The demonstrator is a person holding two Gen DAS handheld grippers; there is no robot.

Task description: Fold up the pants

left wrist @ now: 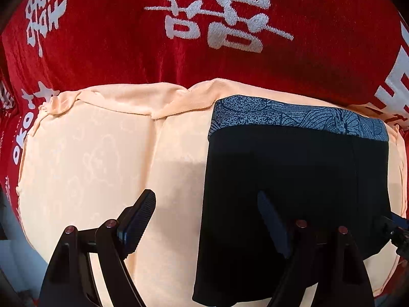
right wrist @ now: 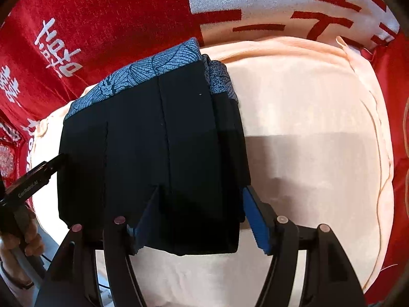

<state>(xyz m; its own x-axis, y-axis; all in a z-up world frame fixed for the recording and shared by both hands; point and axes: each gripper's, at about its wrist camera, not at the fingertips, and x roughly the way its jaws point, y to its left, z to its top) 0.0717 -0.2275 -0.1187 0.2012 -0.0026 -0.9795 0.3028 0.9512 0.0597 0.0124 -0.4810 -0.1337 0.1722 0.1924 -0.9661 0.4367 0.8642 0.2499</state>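
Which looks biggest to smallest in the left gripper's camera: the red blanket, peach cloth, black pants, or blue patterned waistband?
1. Peach cloth and red blanket: look alike, and both run off frame, so unranked.
2. Black pants.
3. Blue patterned waistband.

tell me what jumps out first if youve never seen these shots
The folded black pants with a blue patterned waistband lie on a pale peach cloth, dark against light. Behind them spreads a bright red blanket with big white characters. The right gripper stands open astride the pants' near edge, and the left gripper is open beside them.
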